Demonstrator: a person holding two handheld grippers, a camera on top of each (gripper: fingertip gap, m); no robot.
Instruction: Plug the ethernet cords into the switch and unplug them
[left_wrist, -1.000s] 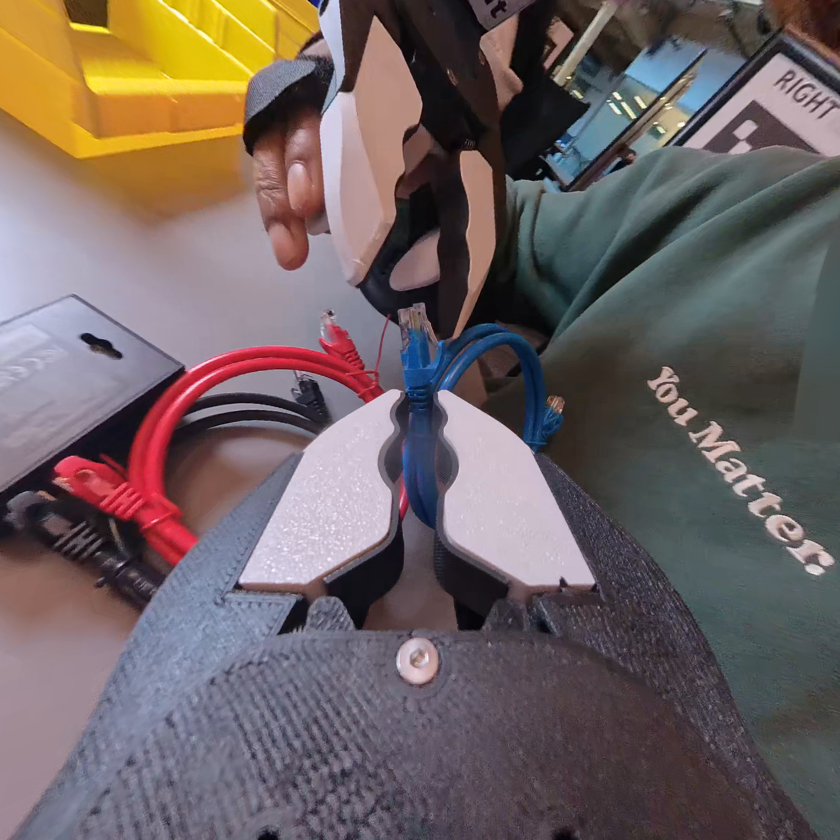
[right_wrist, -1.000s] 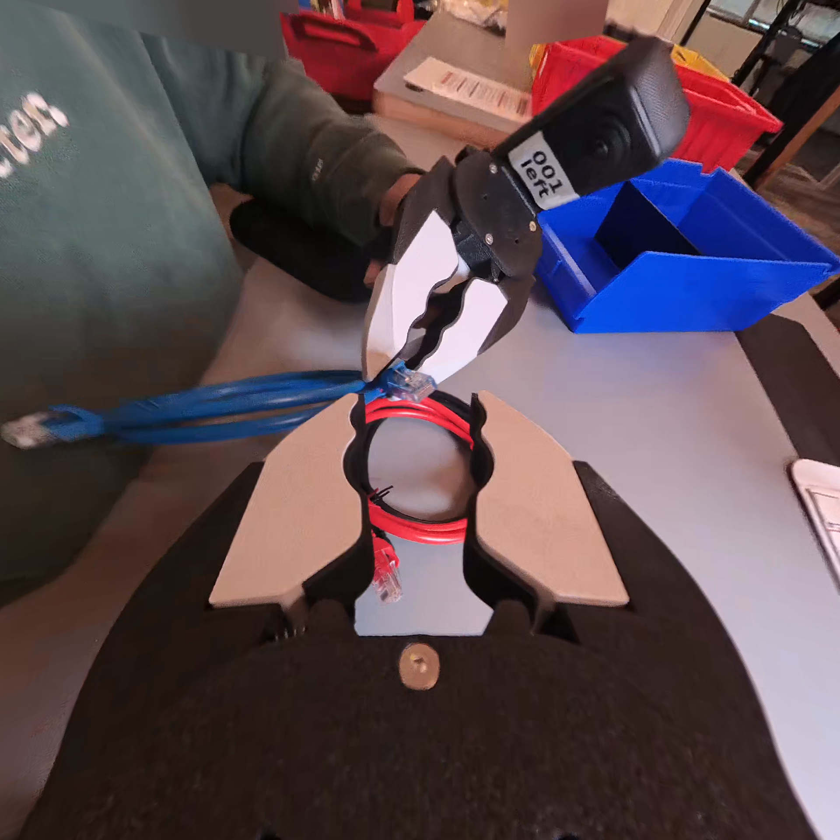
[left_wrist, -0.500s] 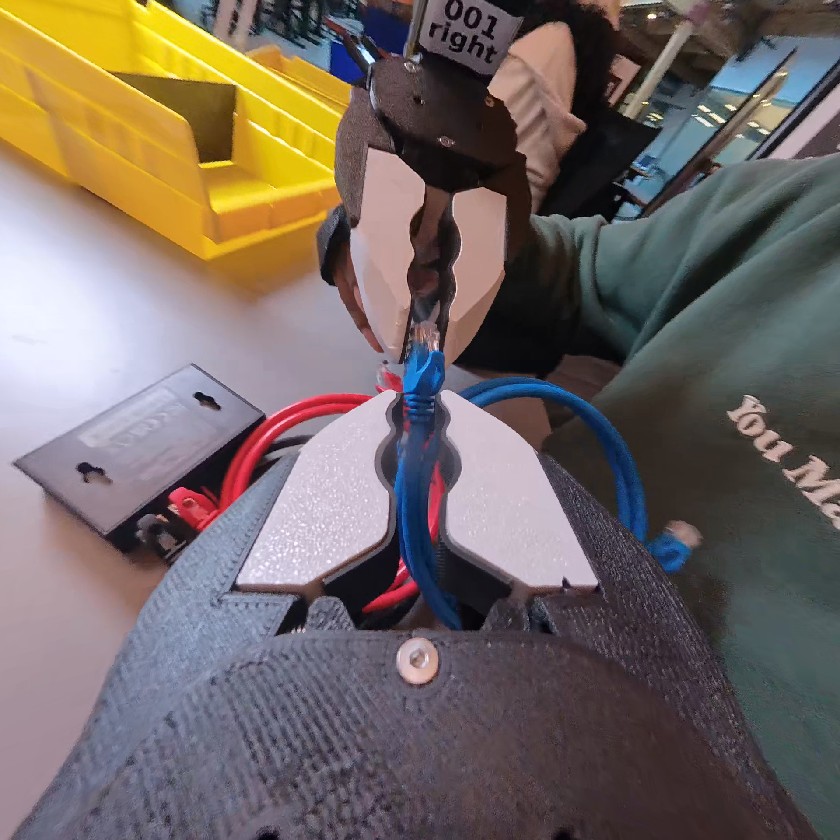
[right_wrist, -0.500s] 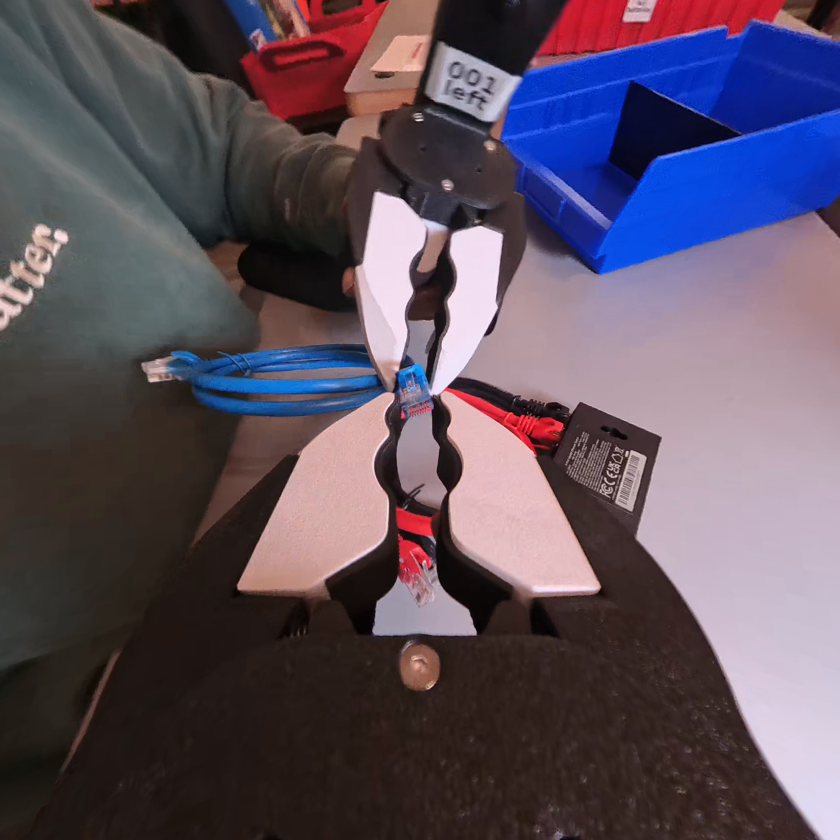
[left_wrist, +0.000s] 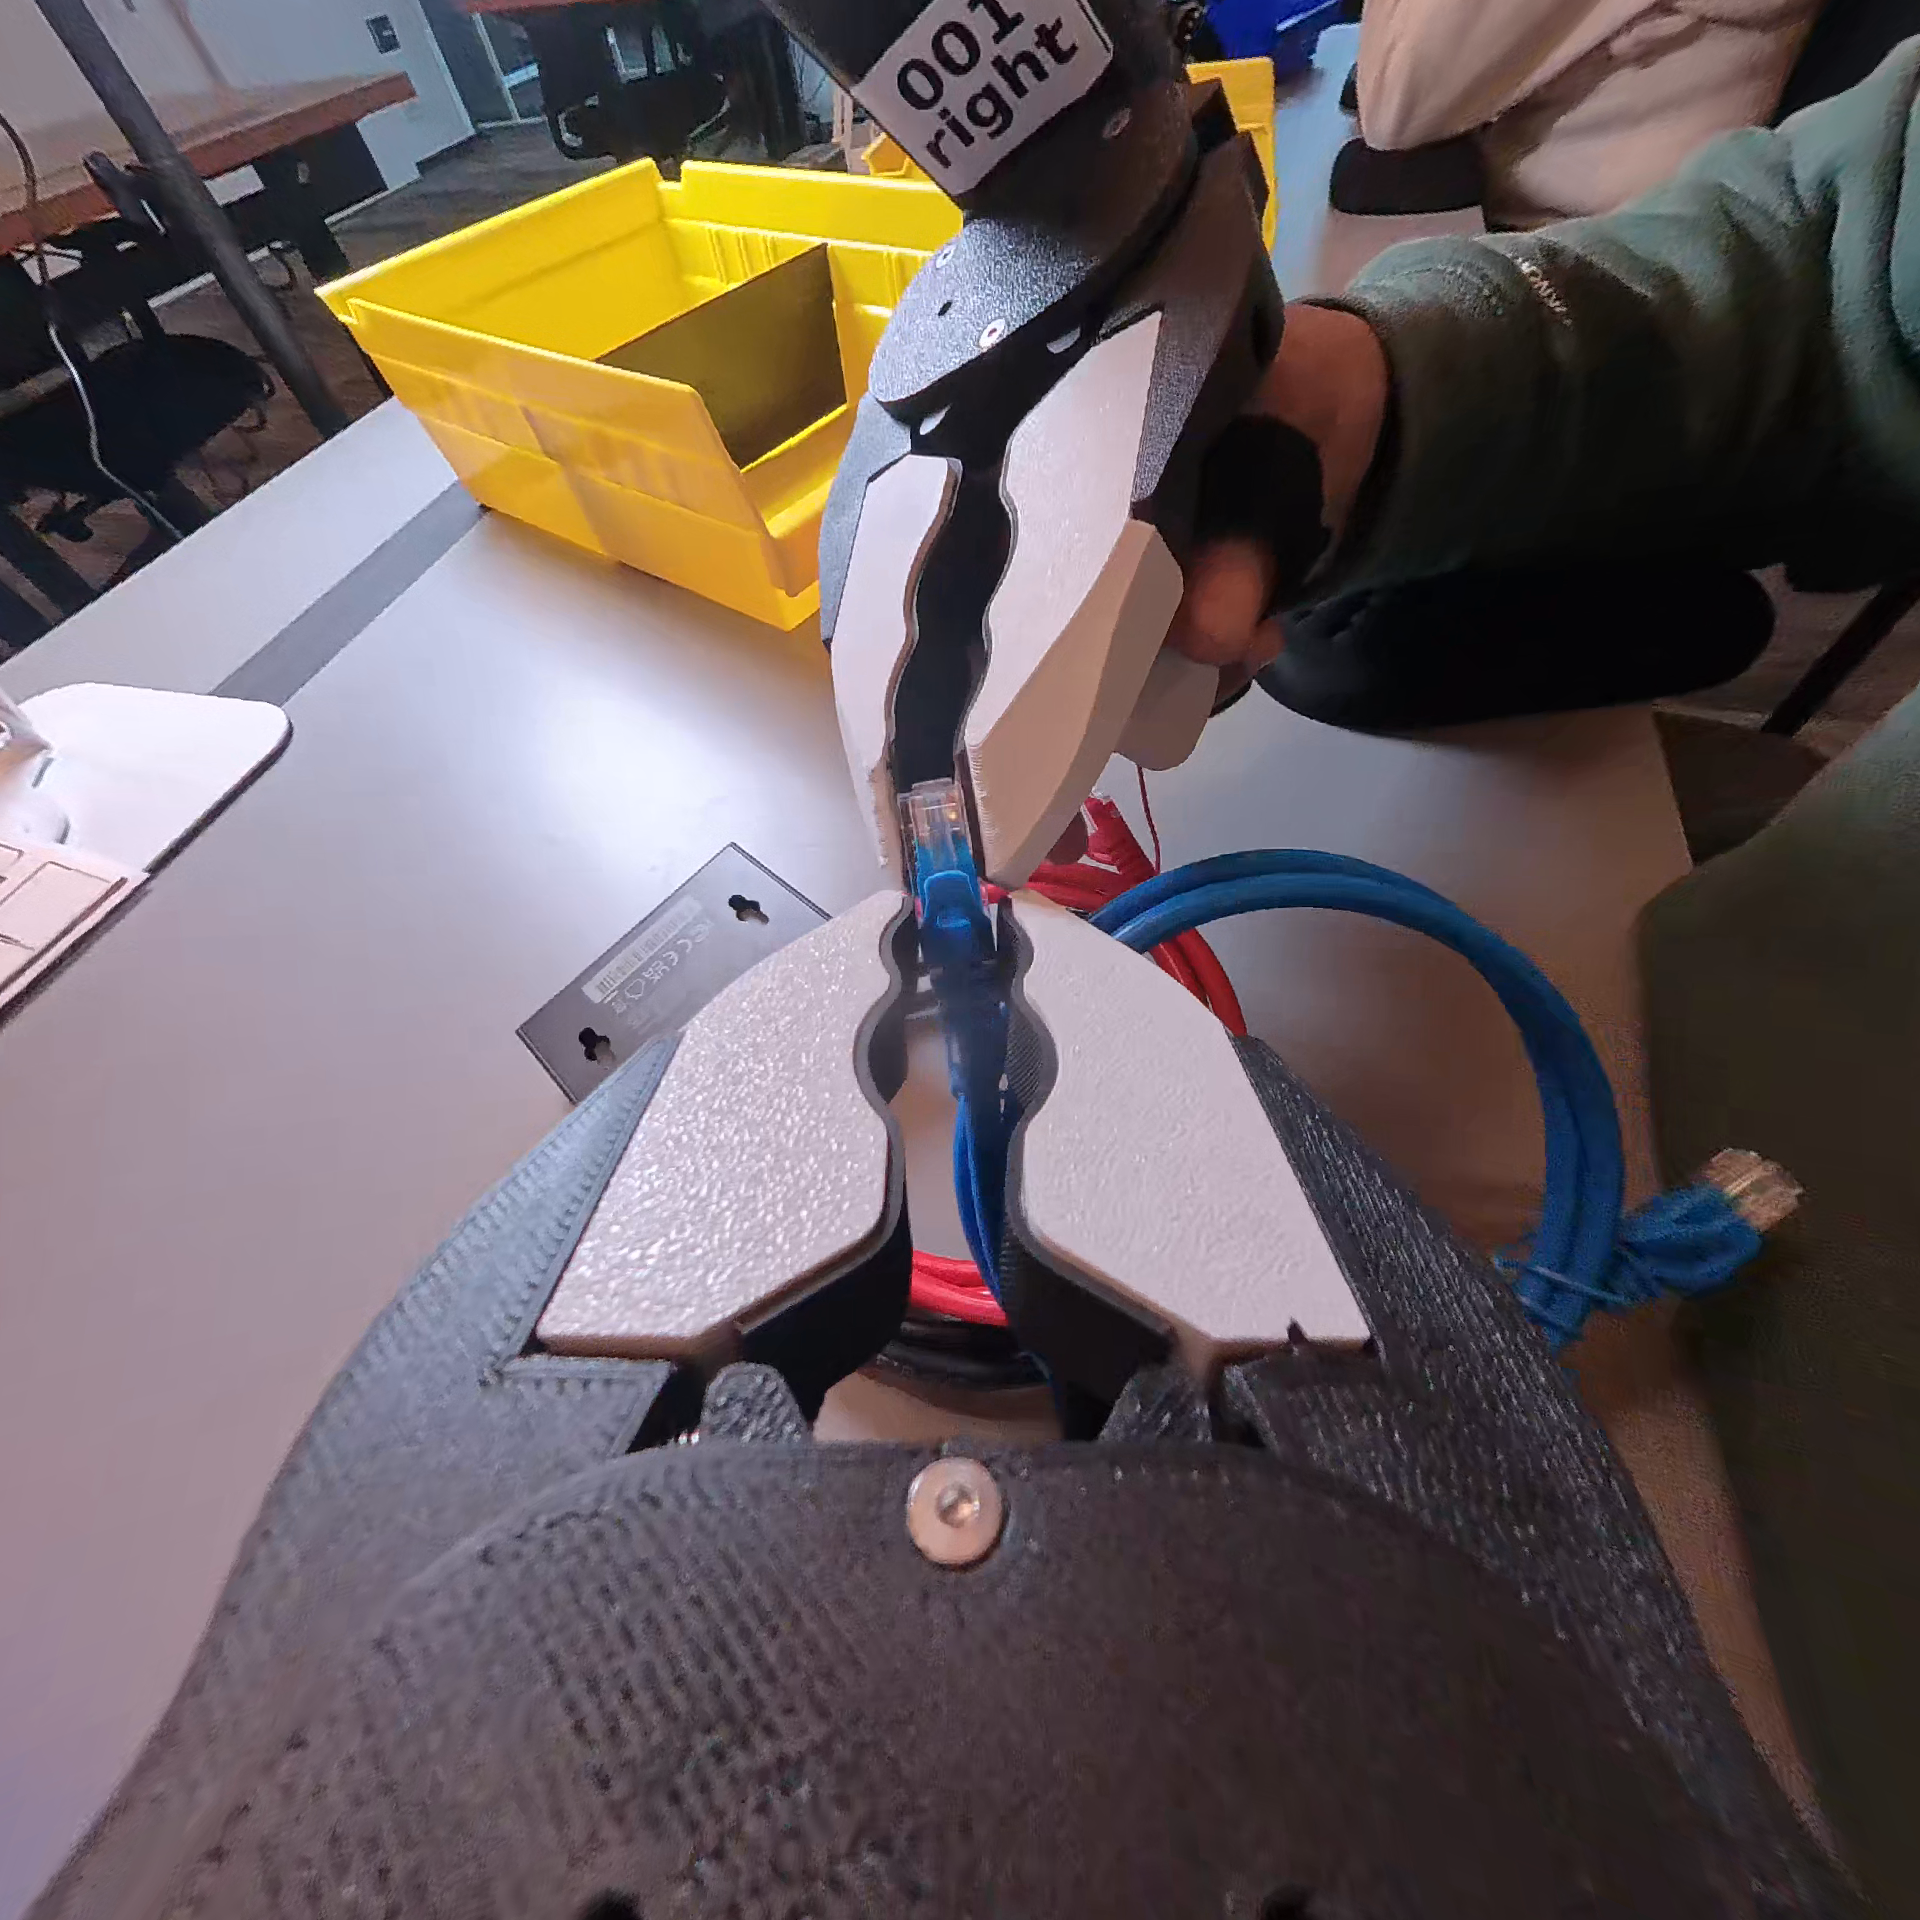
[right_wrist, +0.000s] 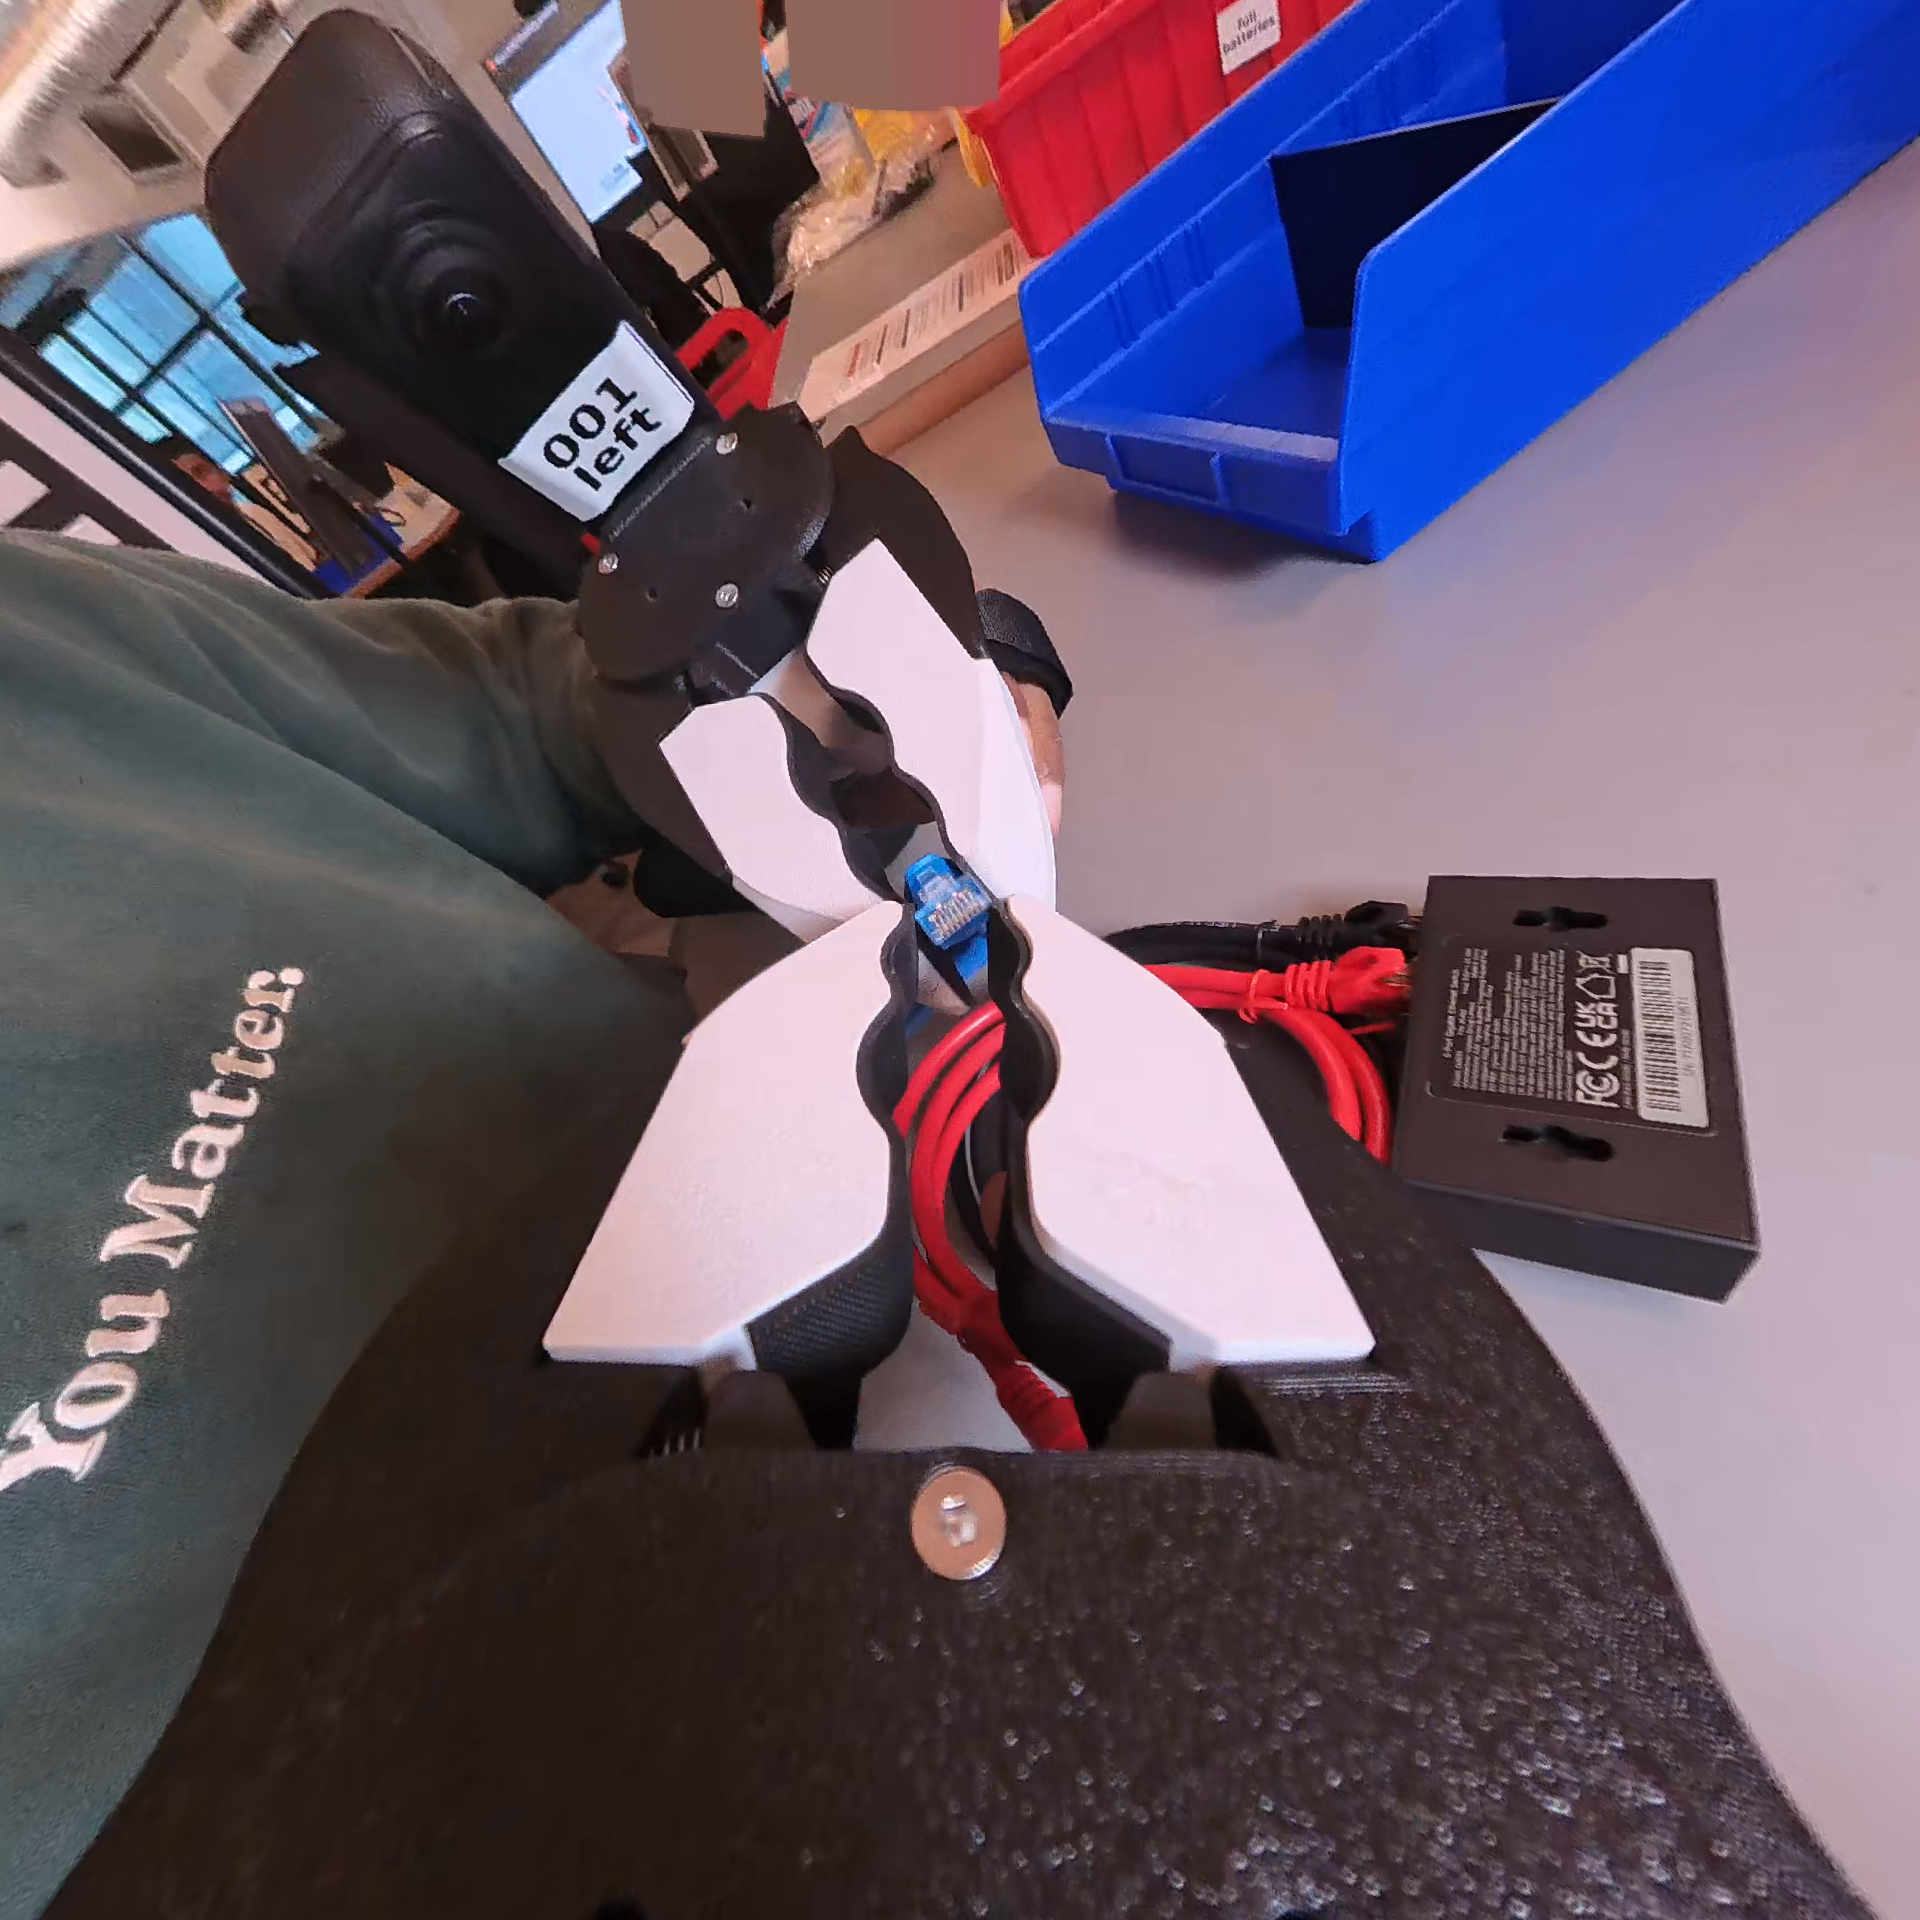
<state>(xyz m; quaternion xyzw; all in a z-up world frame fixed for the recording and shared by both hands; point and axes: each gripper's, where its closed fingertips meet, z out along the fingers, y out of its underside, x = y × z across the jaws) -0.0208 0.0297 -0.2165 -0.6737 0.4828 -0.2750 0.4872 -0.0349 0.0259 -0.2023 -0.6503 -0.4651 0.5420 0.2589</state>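
My left gripper (left_wrist: 954, 920) is shut on the boot of a blue ethernet cord (left_wrist: 1558, 1060), plug pointing up. My right gripper (left_wrist: 935, 831) comes down from above, its tips closed on that cord's clear plug (left_wrist: 935, 810). In the right wrist view the plug (right_wrist: 948, 914) sits between my right gripper's (right_wrist: 948, 925) tips, with the left gripper (right_wrist: 940, 883) opposite. The cord's other plug (left_wrist: 1745, 1184) hangs free. The black switch (right_wrist: 1579, 1081) lies underside up on the table, with a red cord (right_wrist: 1351, 977) and a black cord (right_wrist: 1299, 925) at its ports.
A yellow bin (left_wrist: 623, 416) stands at the back in the left wrist view. A blue bin (right_wrist: 1455, 312) and a red bin (right_wrist: 1122, 125) stand behind the switch. A white device (left_wrist: 135, 758) lies at the left. The person's green sweatshirt (right_wrist: 208, 935) is close by. My left and right fingertips are right by each other. The black switch (right_wrist: 1579, 1081) is about equally far from each gripper, around 11 centimetres. It is also in sight in the left wrist view (left_wrist: 707, 935).
The right gripper has come onto the blue plug and closed on its tip. Both grippers have turned, bringing the switch and bins more into view. The left gripper still holds the cord.
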